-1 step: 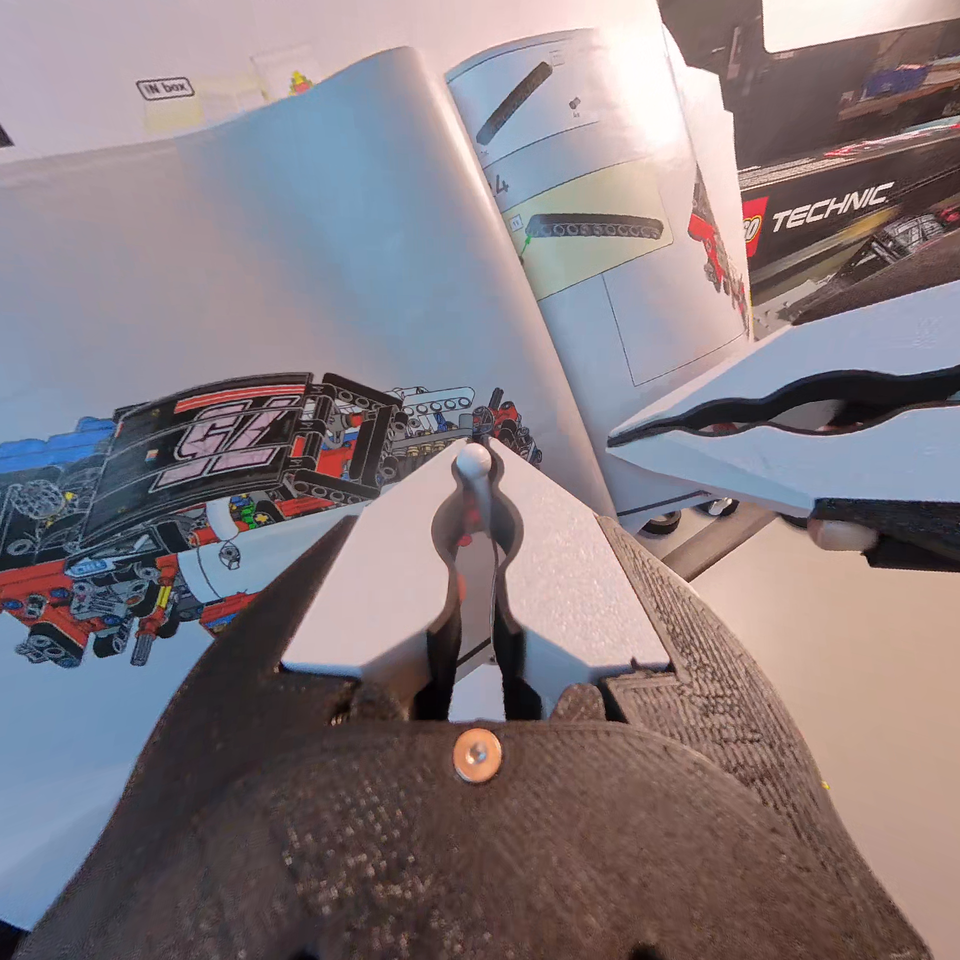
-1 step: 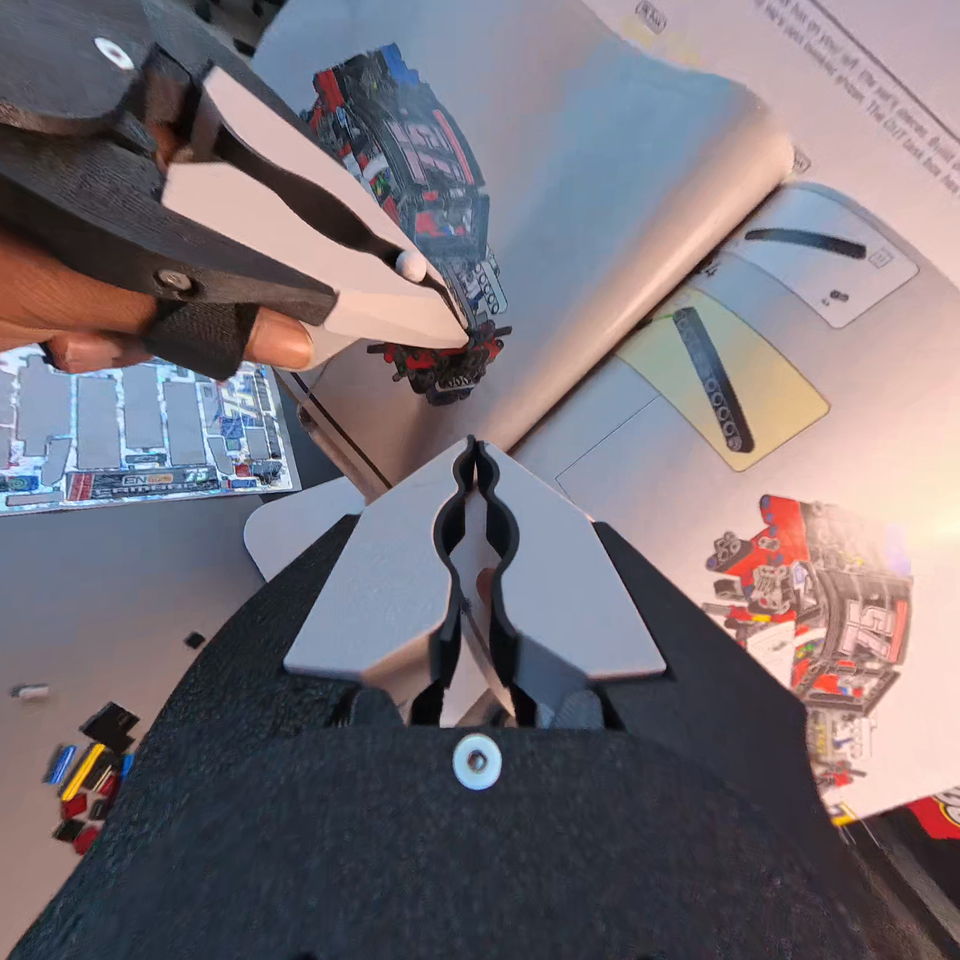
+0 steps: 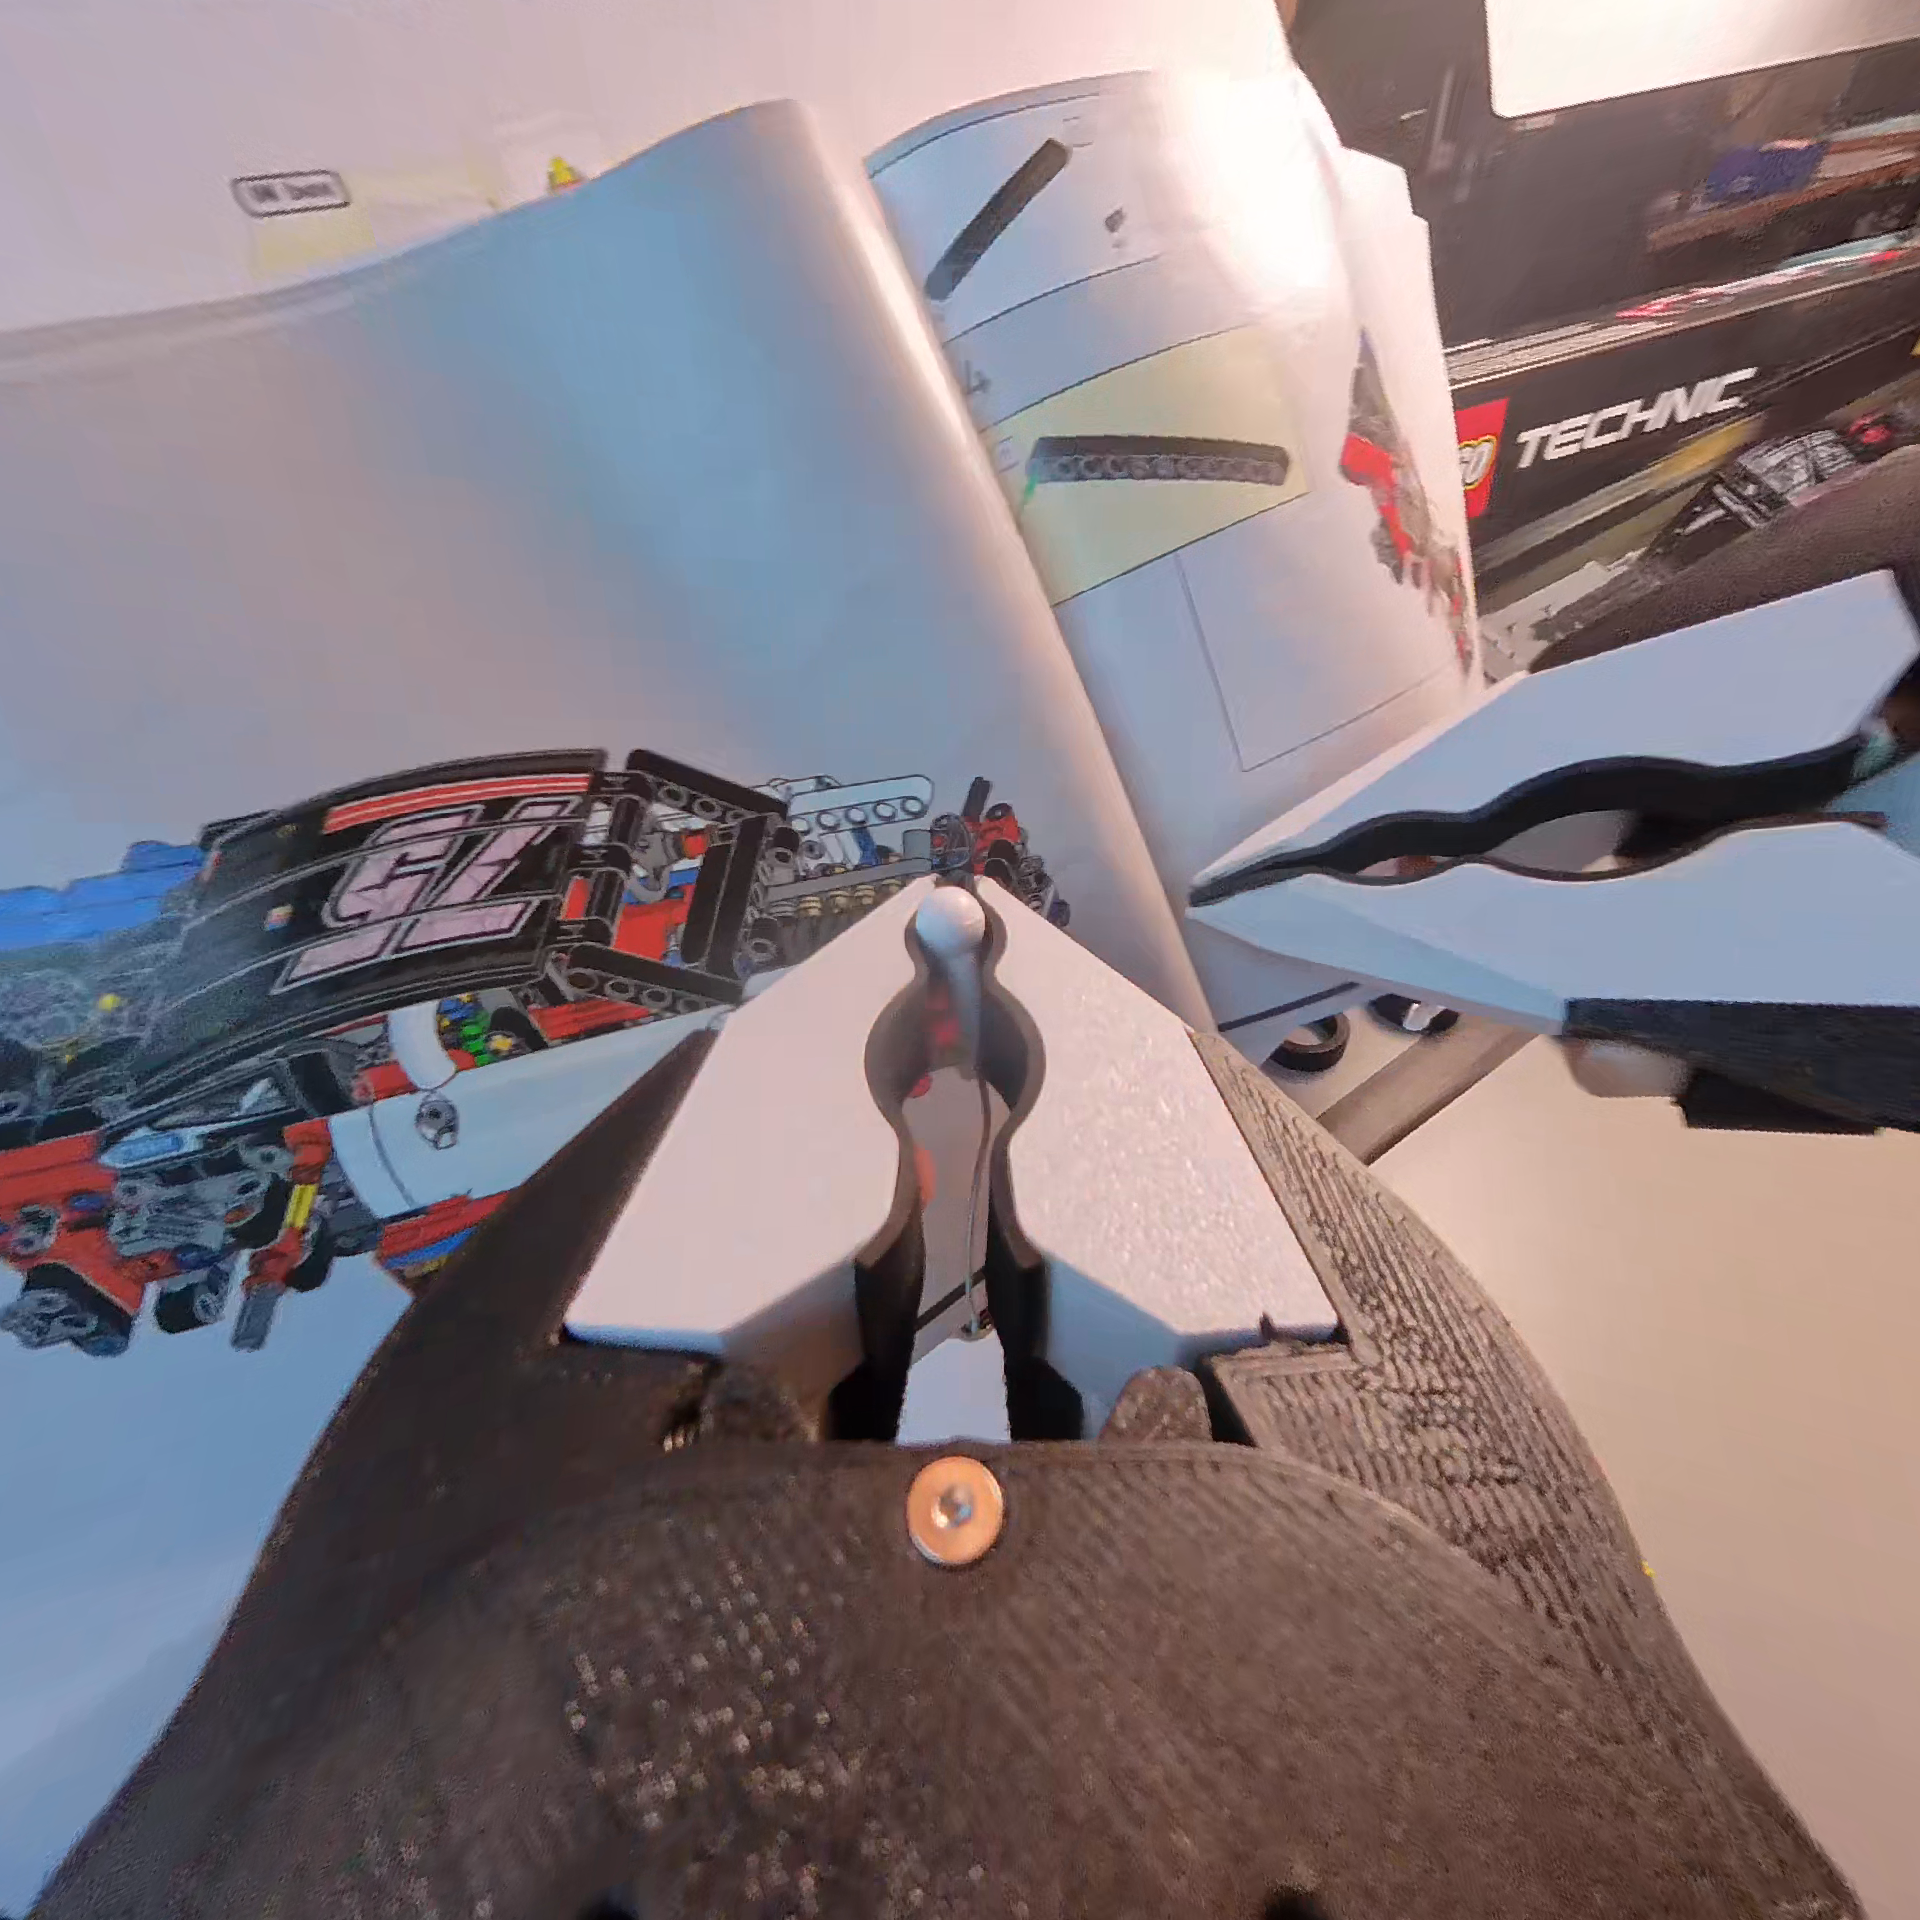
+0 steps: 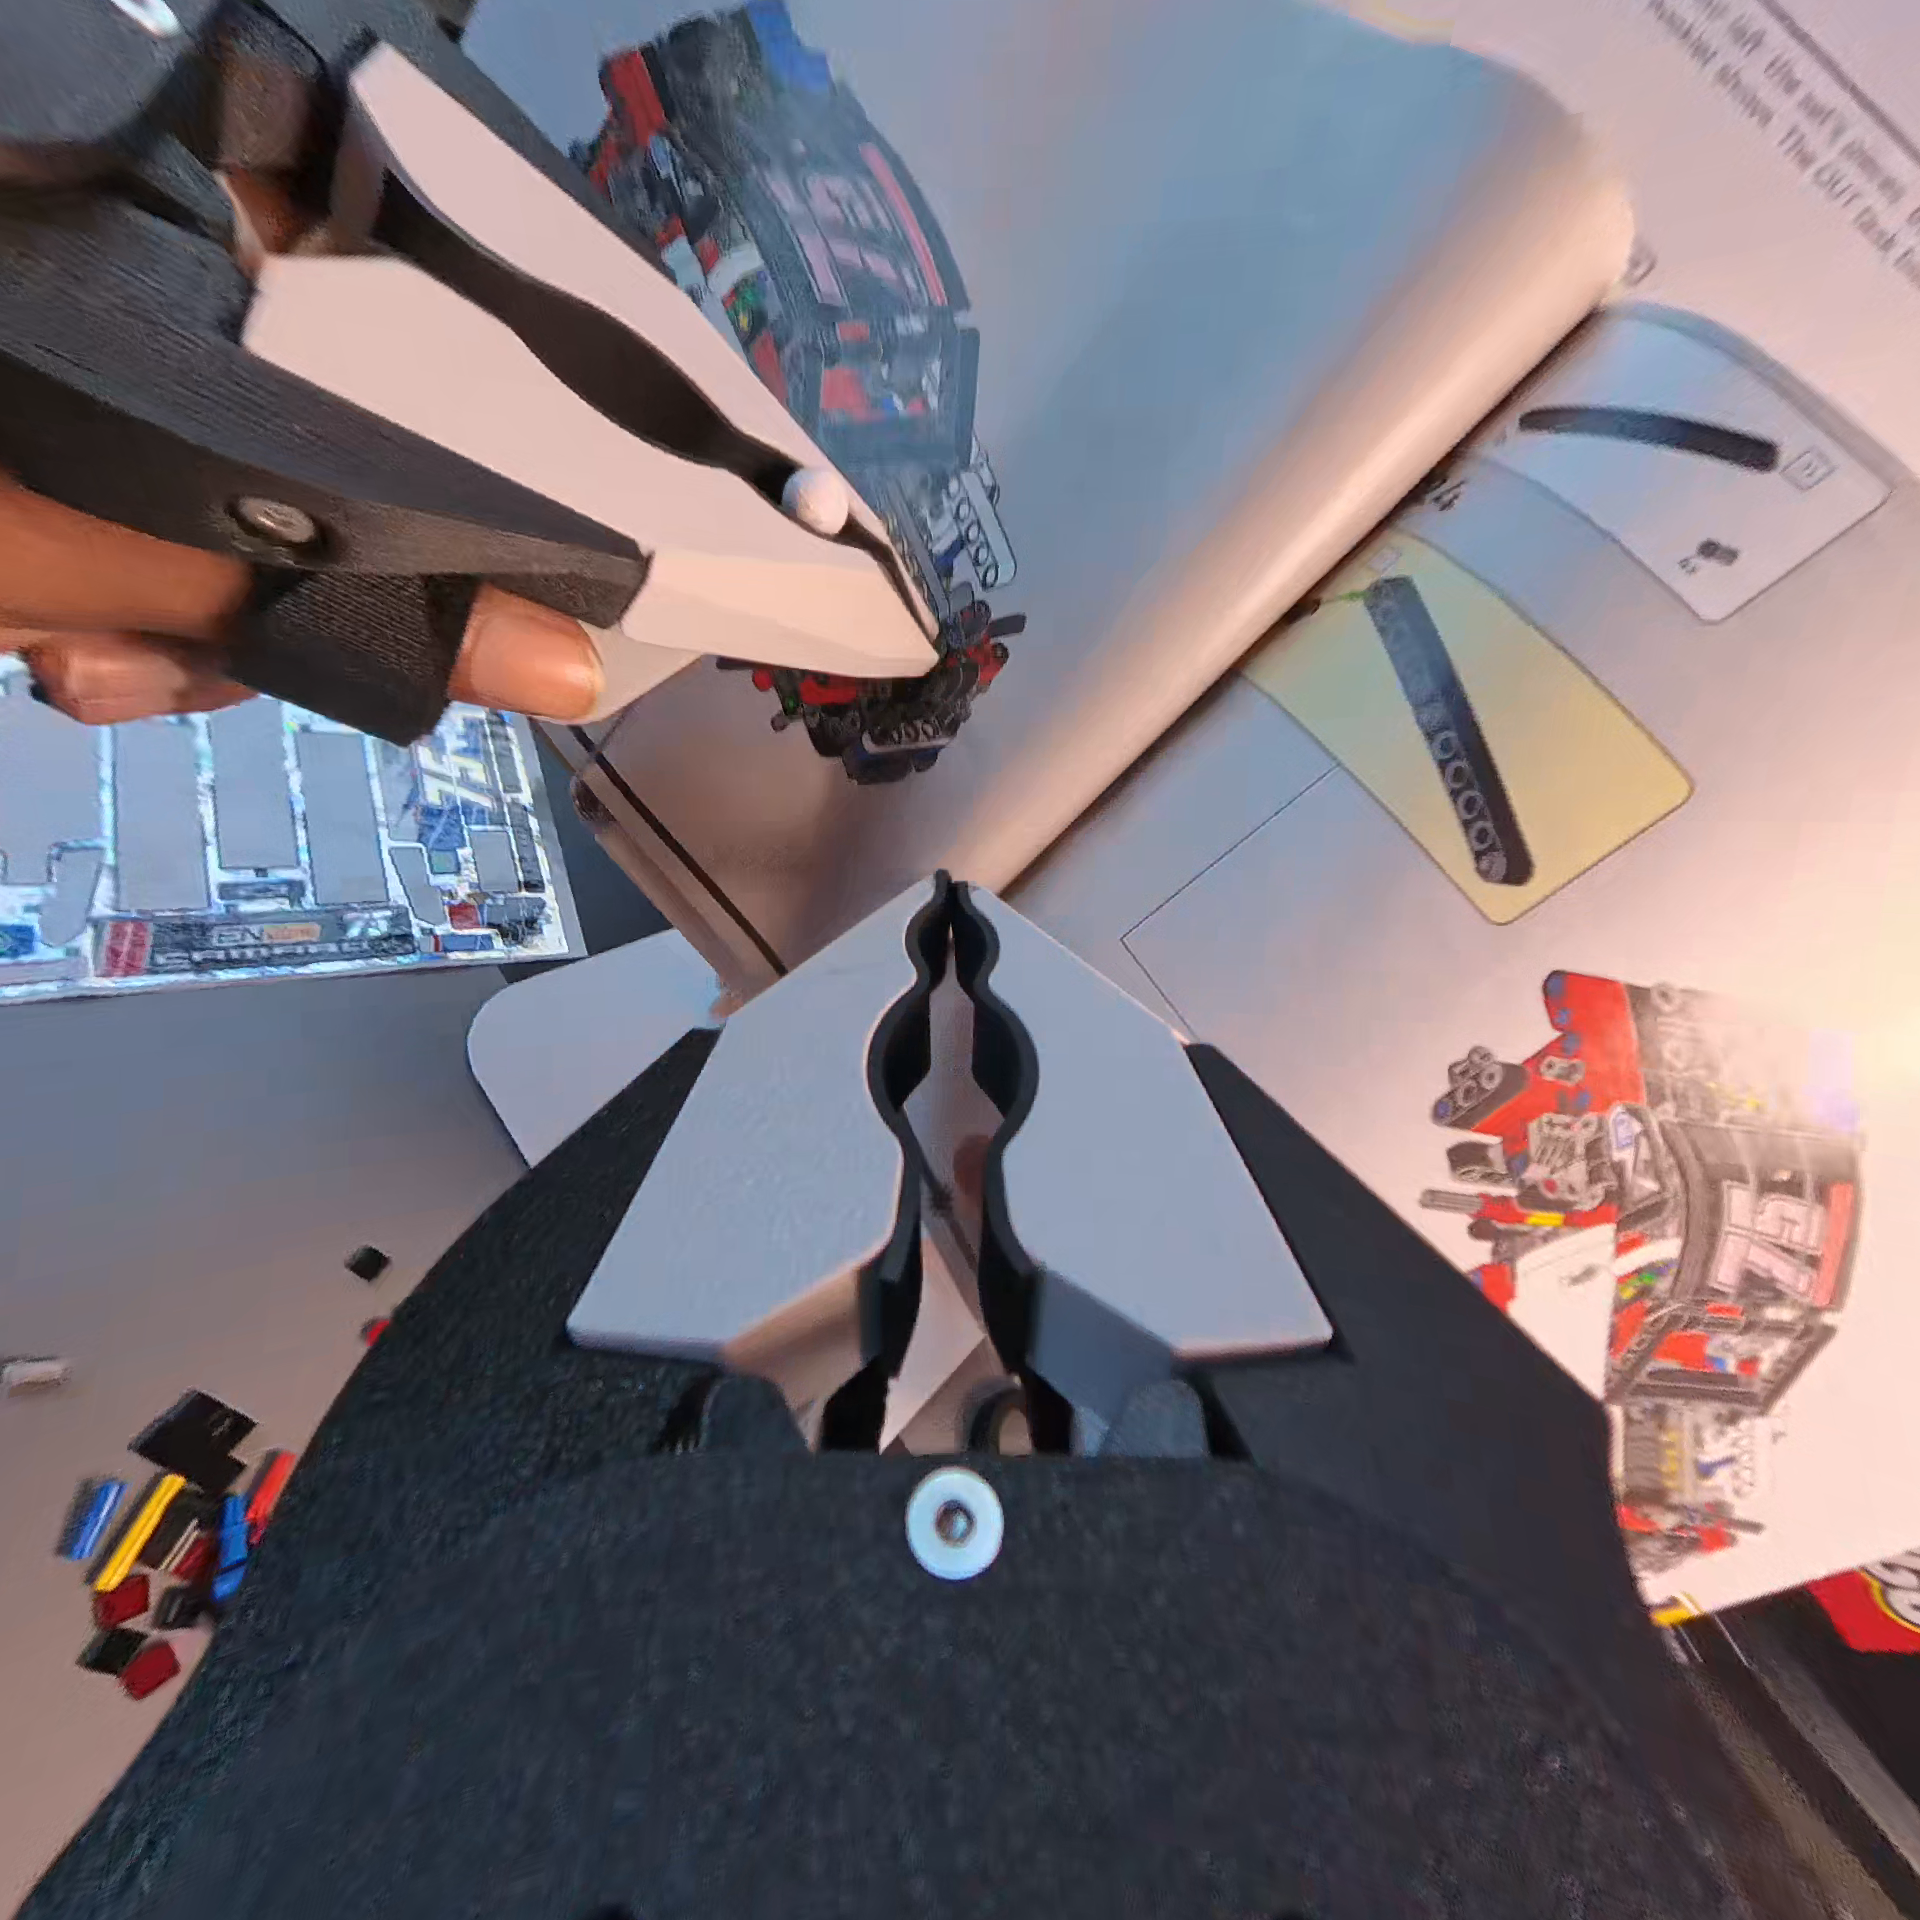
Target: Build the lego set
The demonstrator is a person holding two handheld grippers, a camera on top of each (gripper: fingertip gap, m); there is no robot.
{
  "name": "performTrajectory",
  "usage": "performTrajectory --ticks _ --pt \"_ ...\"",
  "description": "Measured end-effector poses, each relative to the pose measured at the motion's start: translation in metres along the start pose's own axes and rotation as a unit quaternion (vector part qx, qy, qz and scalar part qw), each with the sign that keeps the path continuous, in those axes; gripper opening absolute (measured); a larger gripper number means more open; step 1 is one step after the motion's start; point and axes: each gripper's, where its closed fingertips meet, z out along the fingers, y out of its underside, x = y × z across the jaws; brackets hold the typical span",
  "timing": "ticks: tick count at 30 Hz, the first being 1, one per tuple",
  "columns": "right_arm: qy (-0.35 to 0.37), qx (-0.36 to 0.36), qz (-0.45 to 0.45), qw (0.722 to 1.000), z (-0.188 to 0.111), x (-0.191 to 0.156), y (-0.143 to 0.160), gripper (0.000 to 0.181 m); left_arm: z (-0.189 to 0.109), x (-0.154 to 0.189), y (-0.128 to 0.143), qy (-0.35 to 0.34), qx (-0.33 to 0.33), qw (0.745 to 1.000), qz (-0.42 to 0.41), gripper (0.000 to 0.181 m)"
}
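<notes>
The open instruction booklet point(image 3: 582, 540) lies ahead, its left page point(image 4: 1195, 343) curled up; both pages show pictures of a red and black car. My left gripper point(image 3: 951, 914) is shut on a small white ball-ended piece point(image 3: 948, 923) at its tips, over the bottom of the left page. It also shows in the right wrist view point(image 4: 914, 644), held by a hand point(image 4: 520, 655), with the white piece point(image 4: 816, 499) at the tip. My right gripper point(image 4: 943, 894) is shut over the booklet's bottom edge near the spine, and I see nothing held in it. It shows in the left wrist view point(image 3: 1216, 894) at the right.
A black set box point(image 3: 1662, 447) stands behind the booklet at the right. A sticker sheet point(image 4: 260, 831) lies to the left of the booklet. Several small loose pieces point(image 4: 156, 1558), red, blue, yellow and black, lie on the grey table point(image 4: 208, 1143) at the lower left. One gripper's finger ends stand about 5 centimetres off the other's.
</notes>
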Motion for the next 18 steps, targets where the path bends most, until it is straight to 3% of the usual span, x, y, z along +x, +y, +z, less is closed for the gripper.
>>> performTrajectory --ticks 11,15,17,18 --pt "-0.026 0.024 0.064 0.997 0.008 0.002 0.012 0.000 0.015 0.043 0.016 0.034 -0.058 0.987 0.147 0.000" --pt "-0.033 0.033 0.092 0.995 -0.001 0.003 0.017 0.000 0.010 0.049 0.015 0.040 -0.048 0.992 0.112 0.015" --pt "-0.023 0.064 0.109 0.992 -0.017 0.010 0.018 0.000 0.002 0.045 0.012 -0.006 -0.028 0.993 0.111 0.043" --pt "-0.018 0.077 0.121 0.990 -0.025 0.013 0.022 0.000 -0.004 0.042 0.008 -0.043 -0.006 0.989 0.141 0.044"
